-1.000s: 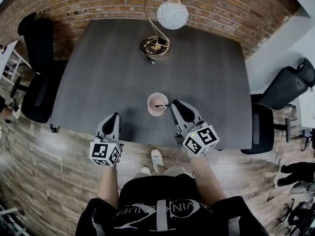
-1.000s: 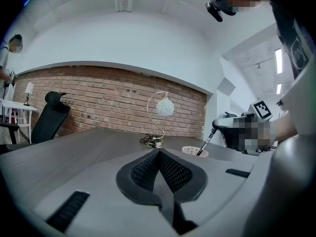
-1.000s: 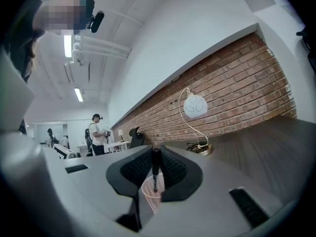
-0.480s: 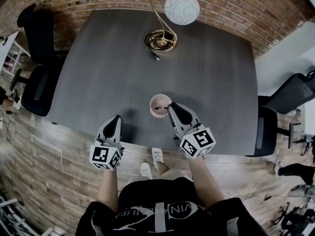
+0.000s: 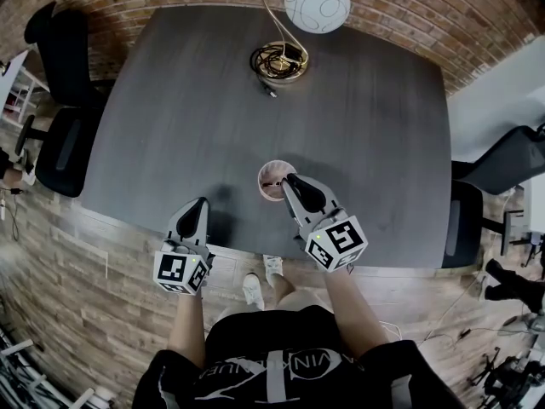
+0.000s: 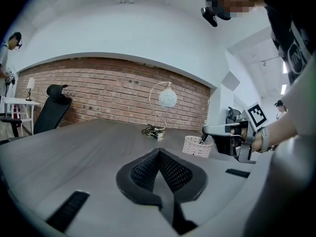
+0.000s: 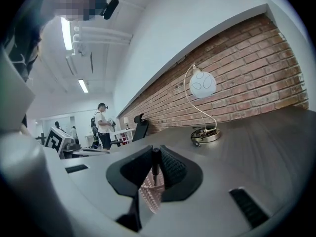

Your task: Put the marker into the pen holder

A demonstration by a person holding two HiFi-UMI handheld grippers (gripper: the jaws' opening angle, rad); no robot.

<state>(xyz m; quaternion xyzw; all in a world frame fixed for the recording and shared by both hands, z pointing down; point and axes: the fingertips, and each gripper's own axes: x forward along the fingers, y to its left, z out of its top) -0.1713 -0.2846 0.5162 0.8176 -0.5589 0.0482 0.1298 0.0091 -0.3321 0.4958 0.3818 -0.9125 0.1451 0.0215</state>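
Dark grey table (image 5: 170, 126) against a brick wall, black office chair (image 5: 64, 147) off its left edge, globe lamp (image 5: 317, 2) at the far side.

Left gripper (image 6: 159, 154) was parked low at the near table edge, jaws pressed together with nothing between them. It was well apart from the holder and, as I read it, had no part in this step.

Pen holder (image 5: 271, 177) (pale mesh cup) stood upright on the table near the front edge, between the two grippers and closer to the right one.

Marker (image 7: 155, 164) was a dark stick held roughly upright, pinched between the pads of the right gripper (image 5: 294, 183). The jaws stood narrow, clamped on its upper part. The right gripper sat just beside the holder's near rim and reached over it. The marker's lower end hung at the mouth of the cup. From the left gripper view it looked at or just inside the rim; how deep, I couldn't tell.

Step in hand, my read: insertion, with pickup and carry already done.

Next move would call for:
- keeping the marker vertical and centred over the opening
- lowering until the tip is well inside the mesh wall
- opening the jaws to let it drop, then lifting clear without knocking the rim (the cup looked light and could tip)
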